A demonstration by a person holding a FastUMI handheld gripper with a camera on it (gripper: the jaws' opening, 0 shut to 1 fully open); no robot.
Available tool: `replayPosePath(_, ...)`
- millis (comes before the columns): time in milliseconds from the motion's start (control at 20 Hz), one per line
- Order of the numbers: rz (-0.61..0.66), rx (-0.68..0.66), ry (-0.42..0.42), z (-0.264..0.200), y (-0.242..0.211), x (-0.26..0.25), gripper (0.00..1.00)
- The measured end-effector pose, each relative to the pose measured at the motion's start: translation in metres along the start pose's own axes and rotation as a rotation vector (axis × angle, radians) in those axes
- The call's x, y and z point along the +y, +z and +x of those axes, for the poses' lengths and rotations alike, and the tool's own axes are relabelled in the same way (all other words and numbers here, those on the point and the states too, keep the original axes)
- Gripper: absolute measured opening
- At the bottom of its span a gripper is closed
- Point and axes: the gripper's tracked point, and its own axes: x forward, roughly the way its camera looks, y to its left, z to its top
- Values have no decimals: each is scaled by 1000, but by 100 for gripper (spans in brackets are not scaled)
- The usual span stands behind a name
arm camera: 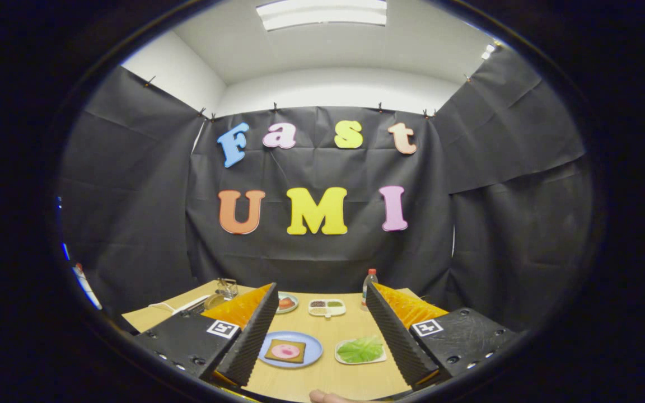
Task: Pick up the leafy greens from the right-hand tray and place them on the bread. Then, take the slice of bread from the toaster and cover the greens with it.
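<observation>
Two fingers of the gripper [322,336] stand wide apart, holding nothing, well above the table [350,378]. Between them lie the leafy greens [360,349] on their tray [342,359], and the bread [285,351] on a blue plate [310,352] just beside (the reach looks not yet begun). Next: descend over the greens; open wood surrounds both.

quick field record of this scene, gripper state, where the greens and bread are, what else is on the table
gripper: open, fingers spread wide above the table, holding nothing
leafy greens: on a white tray, between the fingers
bread: on a blue plate, pink slice on top, left of the greens
toaster: far left of the table, partly hidden
beyond: divided dish, bottle, small plate
table: light wood
</observation>
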Motion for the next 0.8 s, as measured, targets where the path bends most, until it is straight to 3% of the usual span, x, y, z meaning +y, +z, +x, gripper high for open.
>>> replayPosePath(250,-38,101,-43,29,-39,-8,96)
replayPosePath(800,87,409,-136,114,-151,-65,94)
